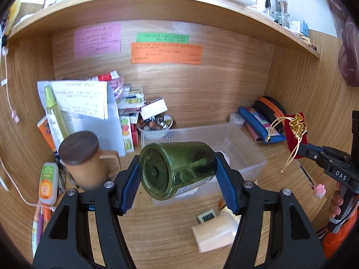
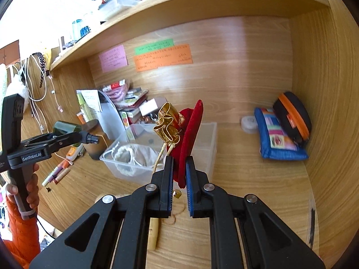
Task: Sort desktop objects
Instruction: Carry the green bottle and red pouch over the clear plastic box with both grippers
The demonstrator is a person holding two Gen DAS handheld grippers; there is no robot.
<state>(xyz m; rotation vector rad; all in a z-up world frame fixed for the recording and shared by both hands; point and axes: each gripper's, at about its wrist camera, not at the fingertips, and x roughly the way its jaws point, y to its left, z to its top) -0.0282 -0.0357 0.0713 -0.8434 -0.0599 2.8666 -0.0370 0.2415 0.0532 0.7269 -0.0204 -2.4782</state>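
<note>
Plainly, everything turned on the clear plastic bin (image 1: 235, 148), which sat just ahead of and below both tools. My left gripper (image 1: 177, 170) had its blue-padded jaws clamped across the green glass jar (image 1: 177, 168), which lay on its side, its base turned toward the lens and its long axis running away from me over the bin's near rim. My right gripper (image 2: 179, 174) had its jaws pinched on the lower edge of a red velvet pouch (image 2: 190, 134), which stood upright from the pads with its gathered gold trim (image 2: 167, 125) at the top and a gold drawstring trailing down; it hung near the bin's right side. The left looked the nearer of the two to the opening.

The jar was smooth, hard and translucent, so I judged it might slip if tilted further; the pouch was soft, napped and limp. A pale cloth bag (image 2: 134, 157) already lay crumpled inside the bin. Whether the jar's cap was tight I couldn't tell. A wooden-lidded mug (image 1: 83, 159) stood left on the grained wood desk (image 1: 170, 235).
</note>
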